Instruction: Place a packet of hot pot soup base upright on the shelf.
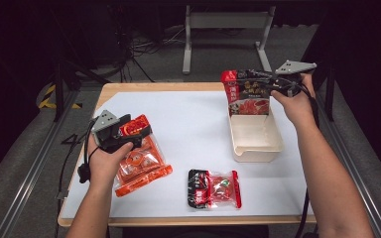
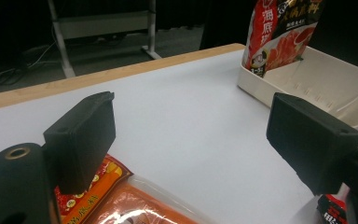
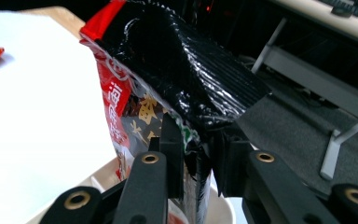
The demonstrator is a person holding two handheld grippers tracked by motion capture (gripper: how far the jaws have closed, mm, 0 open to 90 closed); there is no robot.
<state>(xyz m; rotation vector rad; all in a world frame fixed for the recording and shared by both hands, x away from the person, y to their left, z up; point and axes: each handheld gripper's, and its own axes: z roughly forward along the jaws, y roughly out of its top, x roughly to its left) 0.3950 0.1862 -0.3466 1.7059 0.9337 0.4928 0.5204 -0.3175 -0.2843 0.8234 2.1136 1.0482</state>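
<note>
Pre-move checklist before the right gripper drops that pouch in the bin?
1. Right gripper pinching the top of the black and red pouch: ok.
2. Pouch above the cream bin, lower edge inside it: ok.
3. Bin floor bare below the pouch: ok.
4. Pouch hanging upright: ok, top crumpled.
5. Left gripper away from the bin, jaws open above the orange packet: ok.
6. Small red packet lying apart from the bin: ok.

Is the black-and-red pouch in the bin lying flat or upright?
Upright. The black-and-red pouch stands on end in the cream bin, its lower edge inside; the right gripper pinches its top edge.
</note>
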